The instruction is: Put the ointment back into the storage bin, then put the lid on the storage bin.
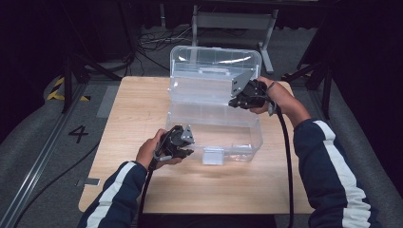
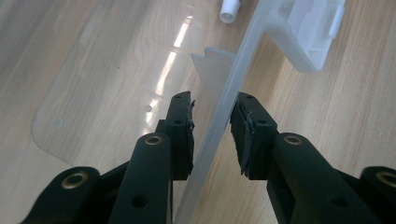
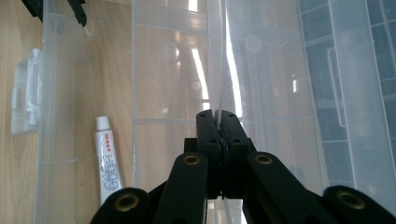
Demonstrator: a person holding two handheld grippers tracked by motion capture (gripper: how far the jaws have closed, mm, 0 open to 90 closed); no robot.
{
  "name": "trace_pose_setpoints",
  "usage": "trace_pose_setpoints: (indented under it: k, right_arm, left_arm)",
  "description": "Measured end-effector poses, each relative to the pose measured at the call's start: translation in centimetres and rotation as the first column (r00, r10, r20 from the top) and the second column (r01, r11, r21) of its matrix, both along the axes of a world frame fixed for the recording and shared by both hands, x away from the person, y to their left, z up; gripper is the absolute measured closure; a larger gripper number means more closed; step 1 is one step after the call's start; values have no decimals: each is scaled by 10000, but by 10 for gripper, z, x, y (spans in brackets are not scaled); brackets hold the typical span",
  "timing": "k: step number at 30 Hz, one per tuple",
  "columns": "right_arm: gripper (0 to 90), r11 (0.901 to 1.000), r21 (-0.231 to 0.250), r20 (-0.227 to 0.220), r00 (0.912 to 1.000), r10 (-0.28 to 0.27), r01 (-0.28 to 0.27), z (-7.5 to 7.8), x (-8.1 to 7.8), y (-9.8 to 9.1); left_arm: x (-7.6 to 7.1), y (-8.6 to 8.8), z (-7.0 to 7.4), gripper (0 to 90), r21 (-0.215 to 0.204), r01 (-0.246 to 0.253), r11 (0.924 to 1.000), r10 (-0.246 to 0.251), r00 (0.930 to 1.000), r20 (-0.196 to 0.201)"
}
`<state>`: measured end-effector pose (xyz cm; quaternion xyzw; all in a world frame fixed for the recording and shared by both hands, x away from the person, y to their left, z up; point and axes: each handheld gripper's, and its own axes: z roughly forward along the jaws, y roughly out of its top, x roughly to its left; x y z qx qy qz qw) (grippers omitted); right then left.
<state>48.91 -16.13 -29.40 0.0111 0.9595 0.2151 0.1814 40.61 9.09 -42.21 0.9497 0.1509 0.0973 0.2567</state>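
Observation:
A clear plastic box (image 1: 214, 142) stands on the wooden table (image 1: 138, 104) with its lid (image 1: 216, 59) raised at the back. My left gripper (image 1: 189, 144) is at the box's front left. In the left gripper view its jaws (image 2: 215, 100) stand astride the front wall (image 2: 219, 121), with a small gap at one pad. My right gripper (image 1: 234, 101) is at the box's right end, shut (image 3: 216, 114) on a thin clear panel (image 3: 219, 60) inside the box. A white tube (image 3: 107, 161) lies on the box floor. A white latch (image 3: 25, 93) sits on the front wall.
The table's front and left parts are bare wood. Behind the table stand metal frame legs (image 1: 268, 42) and loose cables (image 1: 157, 40) on the grey floor. A "4" mark (image 1: 78, 134) and yellow-black tape (image 1: 57, 90) lie to the left.

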Motion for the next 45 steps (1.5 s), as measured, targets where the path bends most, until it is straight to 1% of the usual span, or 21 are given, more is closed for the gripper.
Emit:
trace_pose_setpoints:
  k: [4,6,9,11,13,15,18,19,22,27,32,33,34,41,42,43,44,45]
  right_arm:
    - [894,10000,17,-87,9999,-60,60,0,-4,0]
    - [891,9999,-72,15,9999,-109,109,0,-5,0]
    - [889,9999,-58,19,9999,-134,134,-1,-6,0]
    - [887,9999,-91,85,9999,-115,116,-1,-8,0]
    - [887,9999,-97,62,9999,-79,79,-1,-8,-1]
    - [887,10000,-24,-29,10000,-60,60,-2,-8,-2]
    - [886,10000,-50,3,10000,-66,66,-2,-9,-2]
    - [884,9998,91,-36,9999,-157,157,-3,-10,-3]
    - [882,9995,239,18,9998,-209,209,-4,-10,-4]
    - [881,9996,207,171,9996,-216,212,-5,-13,-4]
    - [879,9997,166,141,9997,-203,201,-5,-17,-4]
    - [879,9993,332,51,9998,-174,172,-6,-18,-6]
    - [879,9992,373,17,9999,-158,157,-6,-19,-7]
    - [878,9987,503,17,10000,-37,36,-11,-28,-8]
    - [878,9986,528,-87,9999,-71,75,-11,-29,-9]
    - [878,9986,528,-87,9999,-71,75,-11,-29,-9]
    - [878,9986,529,-21,10000,-24,25,-12,-31,-9]
    - [878,9976,693,-103,9999,-52,59,-14,-33,-10]
  left_arm:
    - [-1,0,0,691,-16,-11,10000,11,10000,78]
    - [-1,0,-1,687,-61,-36,10000,37,9998,170]
    - [-2,0,-1,684,-109,-64,9999,67,9997,214]
    - [-3,1,-2,679,-292,-166,9994,173,9995,260]
    - [-3,2,-2,677,-337,-91,9994,101,9995,292]
    - [-3,2,-2,677,-392,-114,9992,124,9995,277]
    - [-3,2,-2,675,-409,-133,9991,146,9994,307]
    - [-4,2,-3,673,-458,-143,9988,160,9992,367]
    - [-3,2,-3,672,-458,-154,9988,170,9992,354]
    - [-5,2,-3,665,-488,-197,9986,217,9989,415]
    - [-5,3,-3,658,-543,-211,9983,238,9985,494]
    - [-5,3,-4,654,-549,-187,9983,215,9985,505]
    - [-6,3,-4,650,-644,-241,9976,278,9980,567]
    - [-7,3,-5,646,-650,-243,9976,287,9973,680]
    - [-7,3,-5,645,-674,-202,9975,250,9972,709]
    - [-7,3,-5,641,-674,-202,9975,250,9972,709]
    - [-7,3,-5,641,-673,-189,9976,242,9966,793]
    - [-8,3,-6,636,-721,-179,9972,249,9949,974]
